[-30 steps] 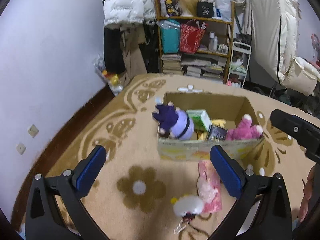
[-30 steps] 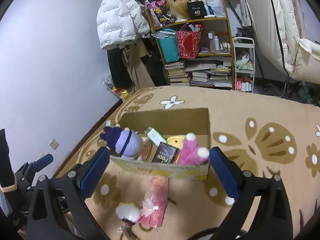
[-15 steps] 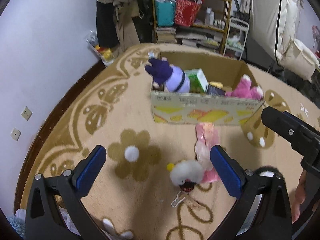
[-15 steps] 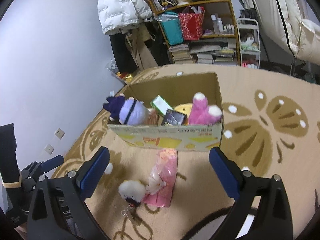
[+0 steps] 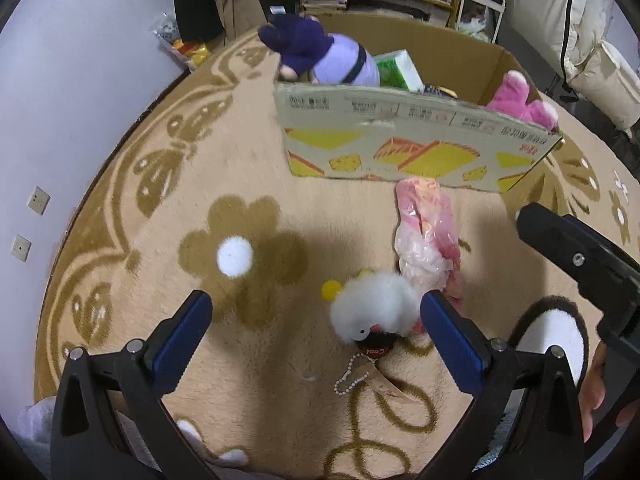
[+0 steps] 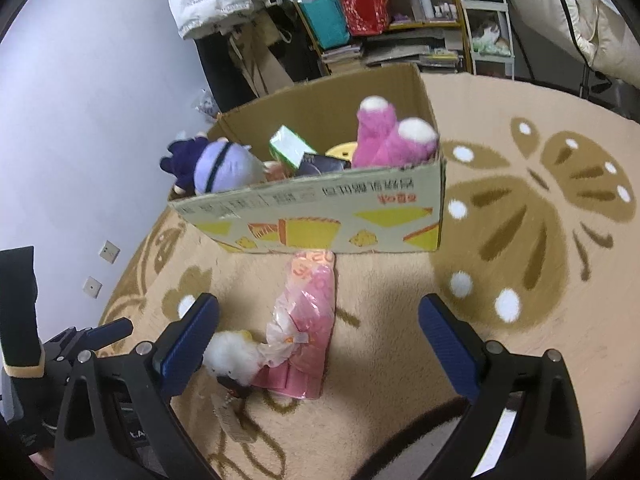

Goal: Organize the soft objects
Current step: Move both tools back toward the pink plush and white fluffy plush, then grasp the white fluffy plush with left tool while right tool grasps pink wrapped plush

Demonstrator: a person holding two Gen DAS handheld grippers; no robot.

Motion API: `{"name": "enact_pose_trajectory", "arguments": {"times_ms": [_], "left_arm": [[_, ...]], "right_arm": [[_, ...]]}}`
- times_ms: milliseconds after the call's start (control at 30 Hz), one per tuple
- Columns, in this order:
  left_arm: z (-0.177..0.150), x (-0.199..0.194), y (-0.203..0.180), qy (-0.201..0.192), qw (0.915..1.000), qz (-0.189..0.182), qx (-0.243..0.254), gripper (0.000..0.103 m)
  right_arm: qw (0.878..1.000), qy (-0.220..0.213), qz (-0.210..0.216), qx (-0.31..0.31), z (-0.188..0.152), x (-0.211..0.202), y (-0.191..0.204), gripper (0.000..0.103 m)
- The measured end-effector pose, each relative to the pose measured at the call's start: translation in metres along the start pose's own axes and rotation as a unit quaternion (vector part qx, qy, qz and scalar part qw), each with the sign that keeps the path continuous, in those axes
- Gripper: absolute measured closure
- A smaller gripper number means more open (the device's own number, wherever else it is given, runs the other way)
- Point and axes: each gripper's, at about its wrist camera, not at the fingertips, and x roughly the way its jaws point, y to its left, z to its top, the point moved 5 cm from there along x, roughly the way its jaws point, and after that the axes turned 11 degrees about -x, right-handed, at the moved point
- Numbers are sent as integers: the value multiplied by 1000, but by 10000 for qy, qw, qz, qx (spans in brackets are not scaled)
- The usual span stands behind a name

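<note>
A white fluffy plush keychain (image 5: 374, 310) lies on the beige rug, with a ball chain and tag trailing from it. My left gripper (image 5: 316, 326) hovers over it, open, and the plush sits beside the right finger. A pink bagged soft item (image 5: 426, 236) lies just beyond it, against the cardboard box (image 5: 400, 148). In the box are a purple plush (image 5: 320, 60), a pink plush (image 5: 520, 100) and a green carton (image 5: 400, 70). My right gripper (image 6: 318, 340) is open above the pink bag (image 6: 308, 332), with the white plush (image 6: 232, 356) at its left finger.
The patterned beige rug (image 5: 240, 240) covers the floor up to a pale wall (image 5: 60, 80) on the left. A cluttered shelf (image 6: 380, 20) and hanging jackets stand behind the box. A white cushioned chair (image 5: 580, 40) is at the back right.
Both grippers have dropped lower and moved forward toward the white plush and pink bag, which now sit larger and nearer the fingers. Both stay open.
</note>
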Motion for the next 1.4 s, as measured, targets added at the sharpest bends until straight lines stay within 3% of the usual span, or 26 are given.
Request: {"name": "enact_pose_trajectory", "arguments": {"times_ms": [867, 1100, 1400], "left_arm": [[-12, 44, -2, 733, 9973, 71, -11, 0], [-9, 57, -1, 845, 9964, 78, -80, 0], [-5, 73, 2, 933, 9955, 100, -145, 0]], "right_arm": [[9976, 661, 111, -161, -19, 67, 9, 0], [9954, 879, 262, -282, -26, 84, 17, 12], [9959, 821, 366, -113, -24, 89, 13, 30]]}}
